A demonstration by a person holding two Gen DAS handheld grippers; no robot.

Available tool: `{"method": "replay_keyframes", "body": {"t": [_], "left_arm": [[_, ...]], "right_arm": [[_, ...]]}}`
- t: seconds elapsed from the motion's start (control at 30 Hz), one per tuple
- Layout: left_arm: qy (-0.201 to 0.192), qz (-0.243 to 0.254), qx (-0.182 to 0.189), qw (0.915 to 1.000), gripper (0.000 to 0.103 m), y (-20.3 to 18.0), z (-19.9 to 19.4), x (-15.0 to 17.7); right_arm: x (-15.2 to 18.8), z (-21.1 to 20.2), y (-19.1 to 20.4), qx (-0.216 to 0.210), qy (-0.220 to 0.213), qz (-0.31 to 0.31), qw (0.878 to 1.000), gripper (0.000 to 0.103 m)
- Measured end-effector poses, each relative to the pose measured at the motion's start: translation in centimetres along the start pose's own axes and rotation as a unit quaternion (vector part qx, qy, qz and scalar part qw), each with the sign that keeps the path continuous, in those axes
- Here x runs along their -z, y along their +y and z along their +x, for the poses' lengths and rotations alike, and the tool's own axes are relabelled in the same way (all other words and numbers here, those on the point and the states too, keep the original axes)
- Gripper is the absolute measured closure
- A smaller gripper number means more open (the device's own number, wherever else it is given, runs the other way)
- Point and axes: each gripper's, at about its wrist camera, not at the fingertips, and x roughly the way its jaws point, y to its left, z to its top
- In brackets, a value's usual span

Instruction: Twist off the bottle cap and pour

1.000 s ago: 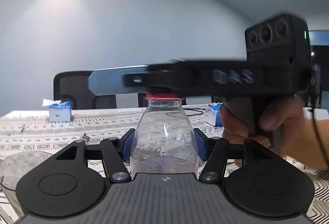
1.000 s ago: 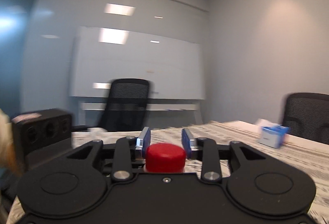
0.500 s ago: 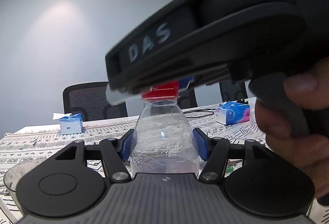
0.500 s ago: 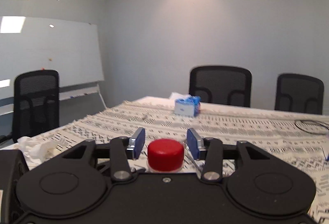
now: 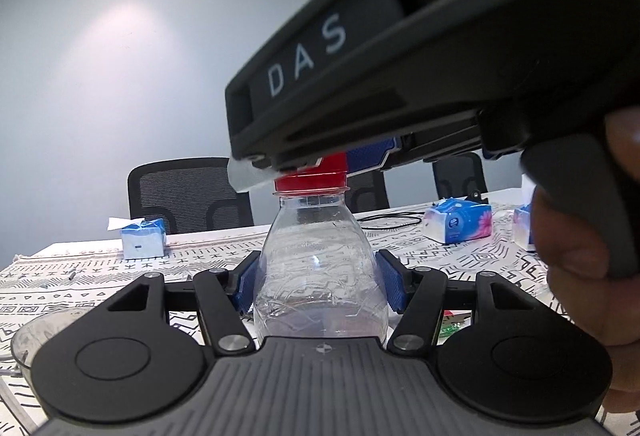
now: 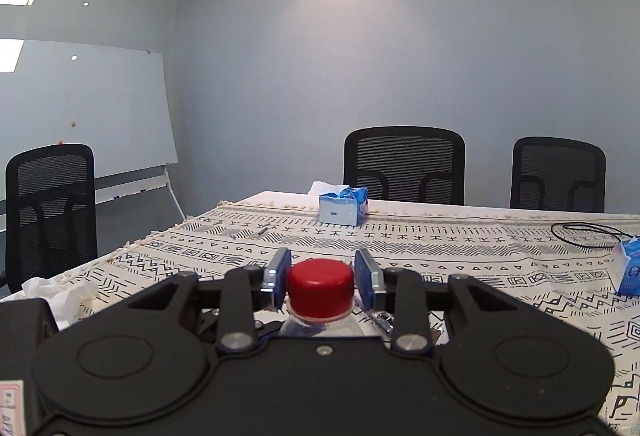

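Bowl (image 5: 28, 336) sits empty at far left on the counter (image 5: 80, 288), likely the pour target. Left tool (image 5: 316, 286) is clamped on the clear bottle (image 5: 320, 276), holding it upright so the body can't spin. Right tool (image 6: 321, 282) comes in level over the top, blue pads (image 6: 280, 278) pressed on both sides of the red cap (image 6: 321, 288), closed on it for the twist. Cap looks seated on the neck, so unscrewing isn't done. Tissue boxes (image 5: 458, 220) on the right are well apart from the bottle, out of the way.
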Motion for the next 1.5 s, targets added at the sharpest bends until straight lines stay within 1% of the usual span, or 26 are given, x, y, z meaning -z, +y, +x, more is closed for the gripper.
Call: {"method": "replay_keyframes", "body": {"t": [0.3, 0.5, 0.7, 0.9, 1.0, 1.2, 1.27, 1.37, 1.47, 1.5], "left_arm": [[-0.001, -0.002, -0.005, 1.0000, 0.046, 0.2, 0.1, 0.0], [0.002, 0.001, 0.000, 1.0000, 0.048, 0.1, -0.1, -0.1], [0.007, -0.003, 0.013, 0.9999, 0.050, 0.4, -0.1, -0.3], [0.007, -0.004, 0.024, 0.9997, 0.050, 0.7, -0.1, -0.2], [0.008, -0.010, 0.027, 0.9996, 0.050, 0.9, 0.0, -0.2], [0.010, -0.016, 0.034, 0.9992, 0.050, 1.2, 0.2, -0.2], [0.010, -0.008, 0.043, 0.9990, 0.050, 1.2, 0.2, -0.2], [0.009, -0.005, 0.050, 0.9987, 0.050, 1.3, 0.3, -0.2], [0.010, -0.007, 0.052, 0.9986, 0.050, 1.4, 0.4, -0.2], [0.011, -0.009, 0.051, 0.9986, 0.049, 1.4, 0.4, -0.2]], "right_arm": [[0.7, 0.1, 0.9, 0.001, -0.019, -0.007, 1.000, 0.070], [1.0, 0.2, 0.3, -0.026, -0.028, -0.021, 0.999, 0.071], [0.9, 0.2, -1.2, -0.088, -0.031, -0.058, 0.994, 0.071], [0.6, 0.6, -3.0, -0.158, -0.034, -0.079, 0.984, 0.071], [0.3, 1.1, -4.1, -0.200, -0.032, -0.089, 0.975, 0.071], [0.0, 2.1, -6.3, -0.286, -0.034, -0.097, 0.953, 0.070], [-0.1, 2.8, -7.6, -0.330, -0.033, -0.087, 0.939, 0.070], [-0.2, 3.9, -9.2, -0.379, -0.030, -0.070, 0.922, 0.070], [-0.7, 4.9, -10.2, -0.415, -0.023, -0.067, 0.907, 0.070], [-0.9, 4.8, -10.2, -0.414, -0.018, -0.065, 0.908, 0.070]]}}
